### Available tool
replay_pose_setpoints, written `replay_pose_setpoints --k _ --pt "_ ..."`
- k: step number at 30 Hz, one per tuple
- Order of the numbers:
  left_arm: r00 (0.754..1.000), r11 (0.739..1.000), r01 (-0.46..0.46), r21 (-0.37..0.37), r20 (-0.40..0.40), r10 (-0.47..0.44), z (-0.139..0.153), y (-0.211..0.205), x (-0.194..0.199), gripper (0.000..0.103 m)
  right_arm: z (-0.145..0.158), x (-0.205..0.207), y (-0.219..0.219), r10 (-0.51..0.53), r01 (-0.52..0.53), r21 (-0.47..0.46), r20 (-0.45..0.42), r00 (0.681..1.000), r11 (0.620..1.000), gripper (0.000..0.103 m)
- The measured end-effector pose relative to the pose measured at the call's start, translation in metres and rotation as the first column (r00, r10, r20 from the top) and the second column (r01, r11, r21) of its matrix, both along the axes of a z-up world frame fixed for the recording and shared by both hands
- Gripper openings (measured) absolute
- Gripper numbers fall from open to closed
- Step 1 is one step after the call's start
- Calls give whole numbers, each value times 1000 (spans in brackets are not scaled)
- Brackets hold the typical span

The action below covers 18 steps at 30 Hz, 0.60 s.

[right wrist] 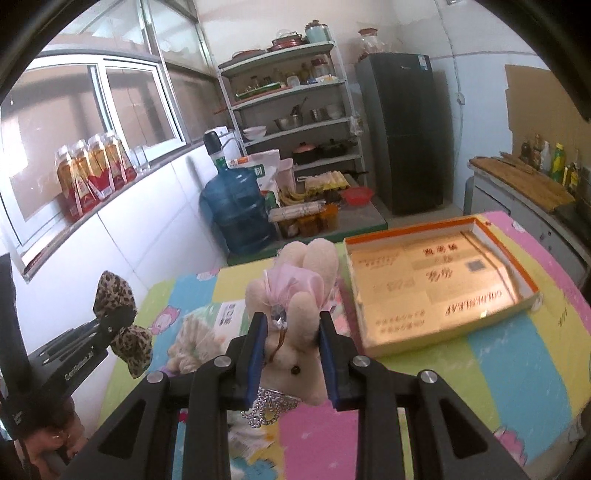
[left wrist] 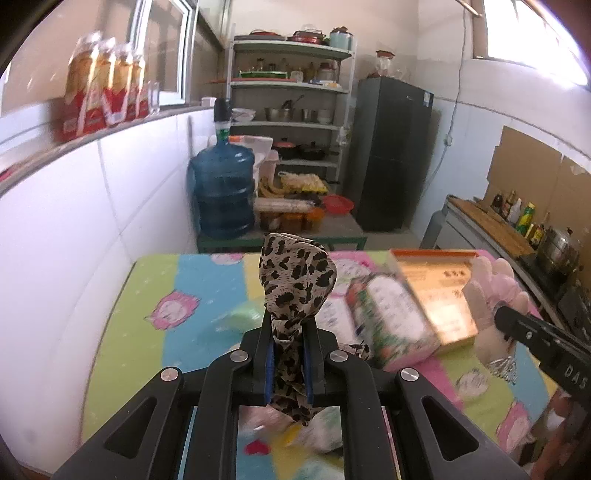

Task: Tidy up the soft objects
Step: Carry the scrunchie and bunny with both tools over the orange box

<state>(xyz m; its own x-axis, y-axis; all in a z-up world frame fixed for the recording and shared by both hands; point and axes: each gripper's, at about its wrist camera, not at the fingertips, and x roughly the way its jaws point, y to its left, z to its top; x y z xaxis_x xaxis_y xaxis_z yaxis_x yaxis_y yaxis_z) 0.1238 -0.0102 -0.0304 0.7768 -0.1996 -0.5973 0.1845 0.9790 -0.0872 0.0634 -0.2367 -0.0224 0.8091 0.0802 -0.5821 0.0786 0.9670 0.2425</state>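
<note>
A: Two grips logged. Left view: left tongs (left wrist: 289, 354) clamped tight on leopard bow (left wrist: 295, 284), lifted off tabletop (left wrist: 207, 295).

B: Right view: right tongs (right wrist: 291, 350) pinch plush rabbit (right wrist: 295, 295); open box (right wrist: 436, 291) lies ahead-right, nearer this hand.

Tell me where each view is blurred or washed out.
Left wrist view: the printed packet and bottles on the sill are smeared by motion, the window at upper right is blown out, and the leopard bow stays sharp. Right wrist view: mostly sharp on the plush rabbit, with slight blur on the box.
</note>
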Motion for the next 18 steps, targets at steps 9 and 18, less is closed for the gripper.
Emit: replay_pose_setpoints --k 9,18 --pt "1000 999 29 -18 -4 -30 7 -101 22 11 6 19 -82 8 -9 11 18 1000 1000 28" --pt "993 995 98 -34 -55 -100 -7 -202 44 11 -13 40 -169 -24 25 31 -34 999 999 28"
